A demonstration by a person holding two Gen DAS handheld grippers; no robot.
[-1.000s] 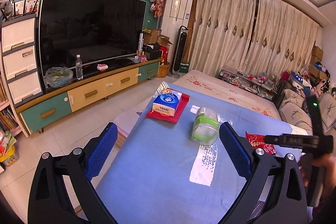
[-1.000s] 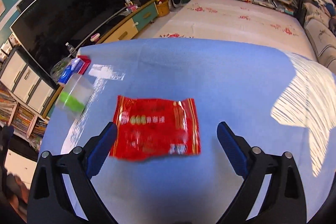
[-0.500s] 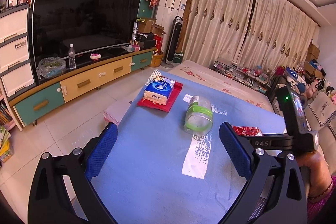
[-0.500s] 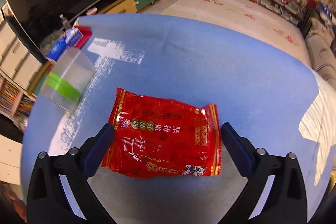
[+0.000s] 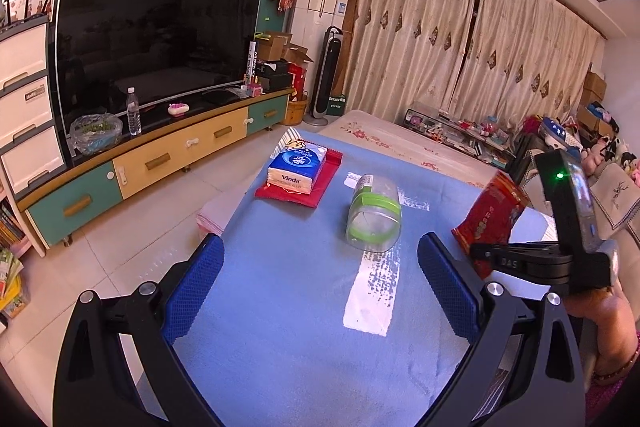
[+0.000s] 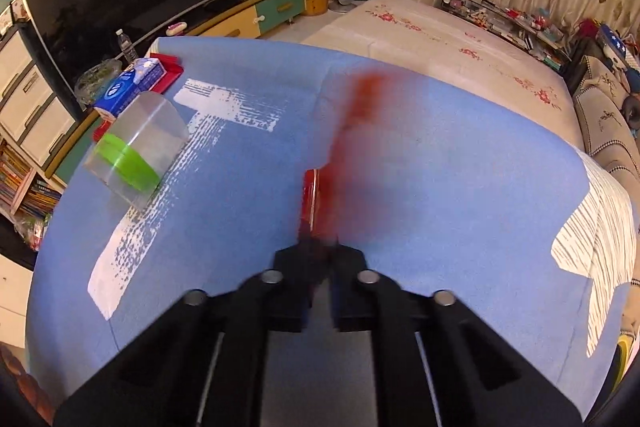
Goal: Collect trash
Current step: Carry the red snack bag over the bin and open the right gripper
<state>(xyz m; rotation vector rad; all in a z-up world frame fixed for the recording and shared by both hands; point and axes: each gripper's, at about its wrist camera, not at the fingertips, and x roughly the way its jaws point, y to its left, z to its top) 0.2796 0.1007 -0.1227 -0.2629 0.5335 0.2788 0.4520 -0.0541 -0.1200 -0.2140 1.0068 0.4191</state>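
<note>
Room: living room with a big dark television across the upper left of the left wrist view, curtains behind, and a table (image 5: 280, 327) under a soft blue cloth filling the lower half.
Change: half a second ago the red snack wrapper (image 5: 490, 223) lay flat between spread fingers; now the right gripper (image 6: 320, 251) is pressed together on its edge and it stands lifted, blurred in the right wrist view.
Meaning: first piece of trash looks picked up; a bin is not in view.
Left gripper (image 5: 320, 291): spread wide, holding nothing, low centre of frame.
Materials: wrapper is crinkly glossy foil; plastic jar (image 5: 372, 217) is clear, round, green-banded, lying on its side mid-frame; tissue pack (image 5: 298, 167) is soft and blocky.
</note>
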